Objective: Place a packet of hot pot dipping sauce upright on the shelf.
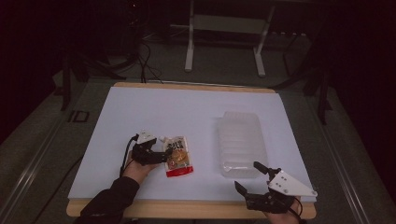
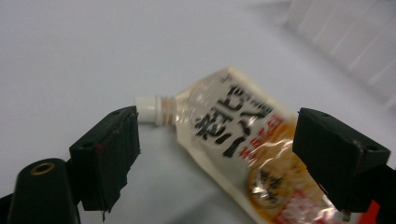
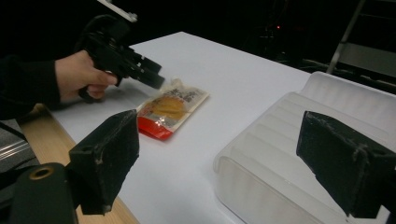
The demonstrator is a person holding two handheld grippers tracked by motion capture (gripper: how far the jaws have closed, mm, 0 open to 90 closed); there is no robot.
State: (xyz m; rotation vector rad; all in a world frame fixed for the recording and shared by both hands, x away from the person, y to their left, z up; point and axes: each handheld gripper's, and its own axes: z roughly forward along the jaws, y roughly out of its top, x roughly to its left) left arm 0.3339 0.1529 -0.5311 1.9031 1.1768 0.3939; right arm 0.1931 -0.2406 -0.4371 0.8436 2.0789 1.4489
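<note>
Now left gripper point(image 2: 217, 154) straddles the pouch point(image 1: 178, 157) with jaws apart, right gripper point(image 1: 257, 178) open beside the tray point(image 1: 240, 140).

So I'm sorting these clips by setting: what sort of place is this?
Probably a lab or test room, not a home. A table with a plain white top stands in a dark room, cables trail over the floor behind it, and a bare metal stand is at the back.
</note>
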